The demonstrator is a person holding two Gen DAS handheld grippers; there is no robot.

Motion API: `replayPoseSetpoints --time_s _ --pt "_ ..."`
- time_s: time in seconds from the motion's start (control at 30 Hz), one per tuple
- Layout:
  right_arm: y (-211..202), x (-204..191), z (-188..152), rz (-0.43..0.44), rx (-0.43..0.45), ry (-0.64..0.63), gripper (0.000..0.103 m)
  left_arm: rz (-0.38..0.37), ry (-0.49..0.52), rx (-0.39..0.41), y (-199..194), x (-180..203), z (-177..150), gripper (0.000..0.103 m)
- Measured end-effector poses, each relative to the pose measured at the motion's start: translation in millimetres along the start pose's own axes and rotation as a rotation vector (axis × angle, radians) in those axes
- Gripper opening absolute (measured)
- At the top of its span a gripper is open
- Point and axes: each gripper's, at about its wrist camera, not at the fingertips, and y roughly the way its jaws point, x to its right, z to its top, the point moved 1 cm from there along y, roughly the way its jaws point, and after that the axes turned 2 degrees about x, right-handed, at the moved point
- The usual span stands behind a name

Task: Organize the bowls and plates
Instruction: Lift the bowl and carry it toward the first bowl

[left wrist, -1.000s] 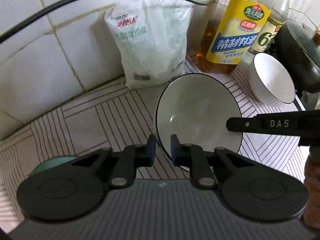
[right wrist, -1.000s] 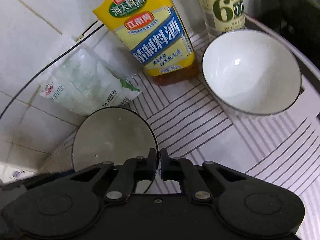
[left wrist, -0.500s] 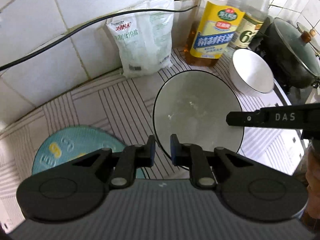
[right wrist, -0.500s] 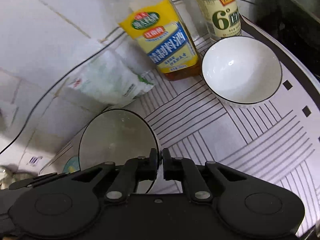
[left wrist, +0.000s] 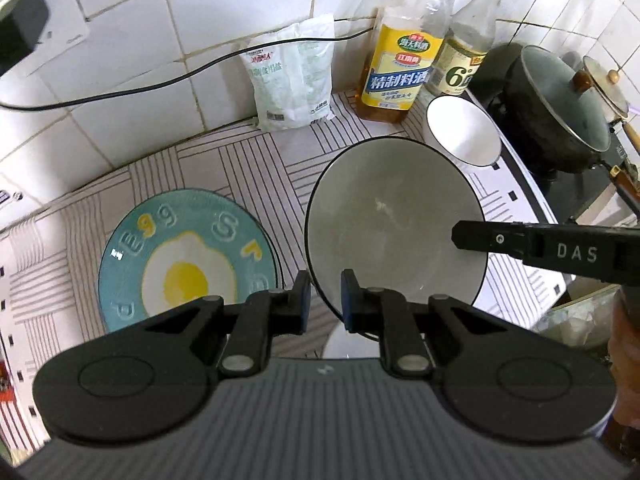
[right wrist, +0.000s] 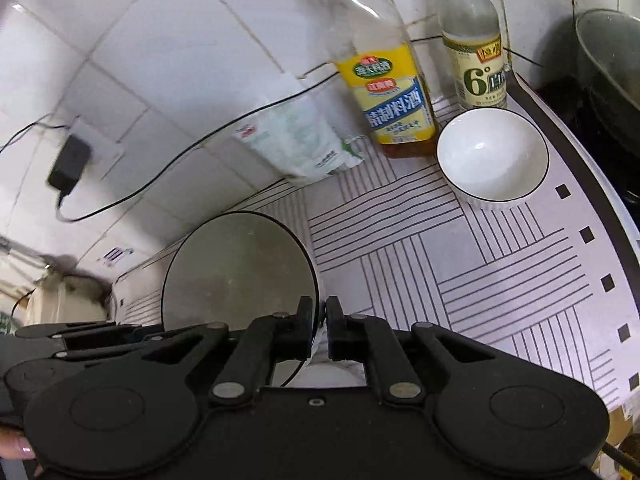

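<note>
A large grey-white bowl with a dark rim hangs tilted above the striped counter mat. My left gripper is shut on its near rim. My right gripper reaches in from the right, shut on the opposite rim. In the right wrist view the same bowl sits left of my right gripper, whose jaws pinch its edge. A blue plate with a fried-egg picture lies on the mat at the left. A small white bowl stands by the bottles; in the right wrist view this small bowl shows at the upper right.
A yellow-labelled bottle, a clear bottle and a salt bag stand against the tiled wall. A dark lidded pot sits on the stove at the right. A black cable runs along the wall to a charger.
Both grippers rose and pulled back with the large bowl held between them. The blue egg plate came fully into view at the left, and the bottles and small bowl look farther away.
</note>
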Motion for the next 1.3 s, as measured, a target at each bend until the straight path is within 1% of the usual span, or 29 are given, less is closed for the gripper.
replayPoseSetpoints --time_s 0.2,0.4,0.5,0.6,0.7,0.8,1.03,1.17,1.3 --pt "-28.8 -5.3 -16.1 0.018 0.004 -0.056 0.01 0.028 0.002 0.014 -30.0 17.1 -19.6 0.014" --pt "-46.6 -5.0 -30.9 0.05 0.013 -0.119 0.011 0.046 -0.044 0.019 -41.5 26.3 -41.5 0.014" --pt "-44.7 0.2 -39.8 0.069 0.0 -0.132 0.012 0.078 -0.045 0.007 -39.2 33.4 -52.6 0.014" --pt "-39.9 2.9 -49.5 0.054 -0.003 -0.164 0.012 0.105 -0.035 -0.005 -33.7 40.7 -58.5 0.014" --pt "-35.8 7.9 -55.0 0.07 -0.014 -0.17 0.012 0.128 -0.052 -0.016 -29.1 42.9 -65.7 0.014" --pt "-30.7 10.5 -59.4 0.076 -0.032 -0.183 0.012 0.124 -0.095 -0.039 -22.8 40.0 -72.6 0.014" --pt "-15.0 12.2 -72.8 0.056 -0.068 -0.25 0.012 0.134 -0.142 -0.1 -1.6 40.4 -89.8 0.014" --pt "-7.7 16.0 -75.6 0.048 -0.093 -0.265 0.012 0.135 -0.155 -0.107 2.0 40.6 -89.5 0.014" --pt "-0.8 17.1 -76.8 0.039 -0.11 -0.305 0.012 0.133 -0.171 -0.133 10.9 39.9 -92.1 0.014"
